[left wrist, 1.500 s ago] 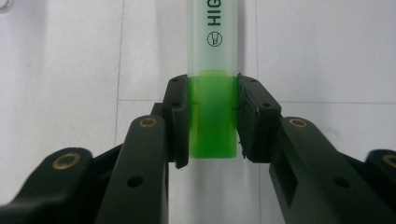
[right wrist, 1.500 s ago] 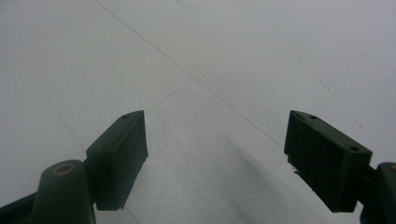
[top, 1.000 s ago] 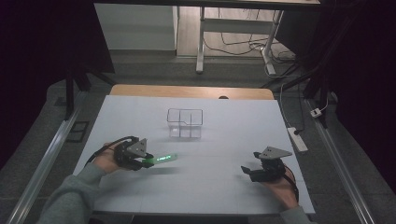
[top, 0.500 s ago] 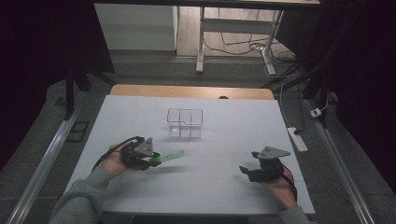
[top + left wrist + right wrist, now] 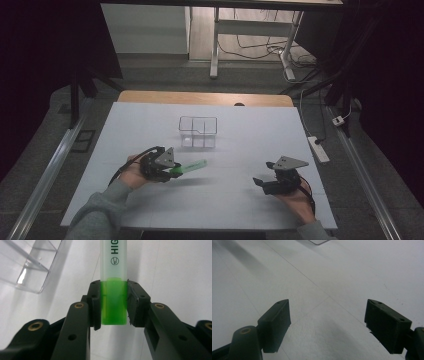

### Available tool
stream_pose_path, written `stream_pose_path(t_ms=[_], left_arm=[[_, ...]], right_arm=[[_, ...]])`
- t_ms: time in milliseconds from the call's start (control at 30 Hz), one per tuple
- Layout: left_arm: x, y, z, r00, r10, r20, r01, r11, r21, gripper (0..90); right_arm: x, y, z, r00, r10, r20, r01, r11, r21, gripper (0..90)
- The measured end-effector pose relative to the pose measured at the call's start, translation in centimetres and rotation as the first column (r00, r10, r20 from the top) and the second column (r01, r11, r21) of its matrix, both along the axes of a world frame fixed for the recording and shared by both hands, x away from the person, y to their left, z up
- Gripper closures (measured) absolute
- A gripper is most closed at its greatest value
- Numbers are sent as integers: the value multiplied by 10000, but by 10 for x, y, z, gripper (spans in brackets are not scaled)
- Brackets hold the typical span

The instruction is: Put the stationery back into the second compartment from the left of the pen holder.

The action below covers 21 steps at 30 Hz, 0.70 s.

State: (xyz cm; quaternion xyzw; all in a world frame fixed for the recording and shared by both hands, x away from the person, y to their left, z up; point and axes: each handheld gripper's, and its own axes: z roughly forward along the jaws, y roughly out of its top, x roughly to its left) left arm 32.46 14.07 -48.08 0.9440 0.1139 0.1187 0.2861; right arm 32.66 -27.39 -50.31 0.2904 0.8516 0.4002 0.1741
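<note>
The green highlighter (image 5: 113, 287) sits just short of the clear organizer (image 5: 198, 132), clamped by its green end in the left gripper (image 5: 176, 170), body pointing ahead, probably for slotting in. The left gripper view shows that grip closely; the right gripper (image 5: 327, 322), far right of the organizer, gapes empty.
</note>
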Motion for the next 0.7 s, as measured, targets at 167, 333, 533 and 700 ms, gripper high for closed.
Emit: stream_pose_path(t_ms=[167, 333, 533, 700], left_arm=[[0, -9, 1, 9999, -75, 95, 74, 9999, 89, 667], [2, -25, 4, 9992, -321, 244, 318, 9994, 120, 666], [1, -32, 4, 9988, -425, 255, 421, 9990, 172, 667], [1, -34, 4, 9986, -451, 272, 446, 9988, 189, 666]], right_arm=[[0, 3, 1, 10000, 82, 18, -82, 10000, 9, 201], [0, 7, 0, 9998, 193, 6, -193, 9998, -93, 201], [-1, 9, 0, 9996, 267, 28, -267, 9996, -66, 201], [-2, 11, 0, 9994, 332, 29, -332, 9994, -105, 202]])
